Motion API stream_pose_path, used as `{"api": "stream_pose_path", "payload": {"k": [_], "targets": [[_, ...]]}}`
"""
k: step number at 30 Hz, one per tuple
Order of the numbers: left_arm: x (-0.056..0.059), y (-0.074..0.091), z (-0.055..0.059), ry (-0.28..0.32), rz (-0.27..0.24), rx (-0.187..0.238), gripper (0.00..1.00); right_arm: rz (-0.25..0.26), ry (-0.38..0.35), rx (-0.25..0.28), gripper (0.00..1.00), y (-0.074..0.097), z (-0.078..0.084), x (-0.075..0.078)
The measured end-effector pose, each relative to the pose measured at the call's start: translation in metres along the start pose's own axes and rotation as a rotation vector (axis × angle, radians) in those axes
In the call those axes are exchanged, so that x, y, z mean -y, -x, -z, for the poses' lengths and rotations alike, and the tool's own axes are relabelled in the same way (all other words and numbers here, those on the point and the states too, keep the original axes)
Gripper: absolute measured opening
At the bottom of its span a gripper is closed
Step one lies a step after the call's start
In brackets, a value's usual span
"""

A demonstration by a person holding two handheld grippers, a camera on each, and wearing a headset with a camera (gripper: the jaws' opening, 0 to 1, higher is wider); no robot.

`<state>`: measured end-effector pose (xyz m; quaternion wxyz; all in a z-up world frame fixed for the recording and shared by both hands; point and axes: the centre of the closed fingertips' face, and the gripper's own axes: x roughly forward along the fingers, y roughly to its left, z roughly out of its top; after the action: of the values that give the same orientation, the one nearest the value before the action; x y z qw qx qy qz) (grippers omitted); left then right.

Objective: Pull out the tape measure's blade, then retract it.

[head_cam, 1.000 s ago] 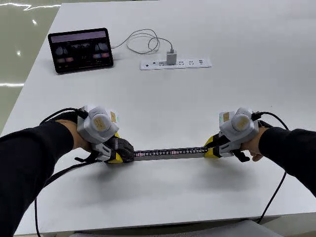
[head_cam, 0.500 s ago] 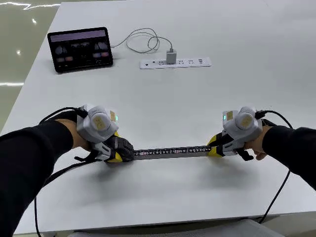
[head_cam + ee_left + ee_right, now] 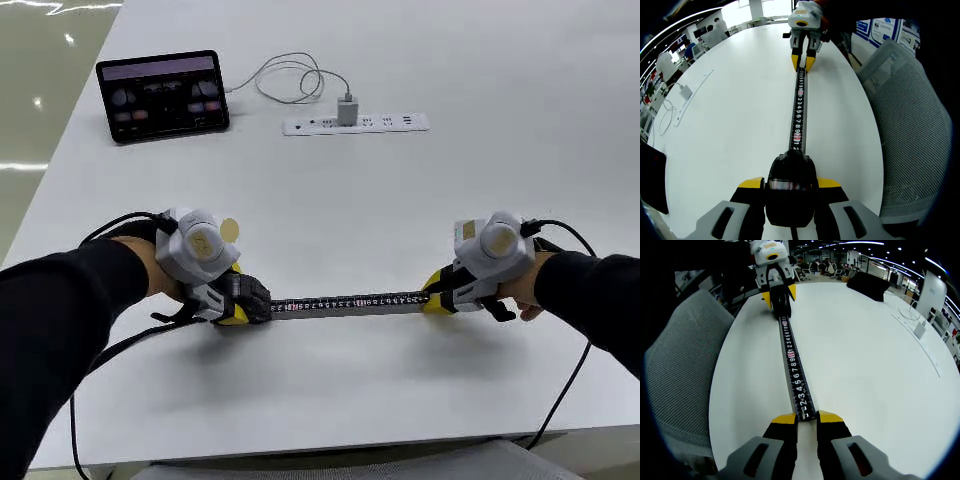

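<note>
— Anything legible?
— Only on the blade (image 3: 791, 367): black digits in a single row. At the end farthest from the case (image 3: 790, 187), 2 up to 9, then a red-marked figure too small to make out, then 1 onward again toward the case.
— And right beside the case?
— In the left gripper view, 2, 1, a red mark, then 9 down to 2, running away from the case.
— Elsewhere?
— Tablet (image 3: 163, 97) screen, far behind the case: lettering too small. Blue-and-white posters (image 3: 885, 27) past the blade's far end: illegible.
</note>
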<state>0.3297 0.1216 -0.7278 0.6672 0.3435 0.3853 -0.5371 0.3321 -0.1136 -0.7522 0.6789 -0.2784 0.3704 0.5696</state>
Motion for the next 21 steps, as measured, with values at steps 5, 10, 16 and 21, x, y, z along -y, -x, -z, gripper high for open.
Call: {"api": "stream_pose_path", "payload": {"k": [5,10,16,21], "targets": [[0.0006,0.0003,-0.0006,-0.001,0.000,0.000,0.34,0.000,-0.003,0.000,0.09,0.0004,0.0000,0.0000],[0.0009,0.0005,-0.0006,-0.001,0.000,0.001,0.34,-0.001,-0.005,-0.001,0.09,0.0004,-0.0001,0.0003],[0.0012,0.0006,-0.0008,0.000,0.000,0.003,0.34,-0.002,-0.007,-0.002,0.09,0.0003,0.0002,0.0007],[0.0012,0.0005,-0.0006,0.001,0.000,0.003,0.34,-0.004,-0.009,-0.005,0.09,0.0003,0.0007,0.0010]]}}
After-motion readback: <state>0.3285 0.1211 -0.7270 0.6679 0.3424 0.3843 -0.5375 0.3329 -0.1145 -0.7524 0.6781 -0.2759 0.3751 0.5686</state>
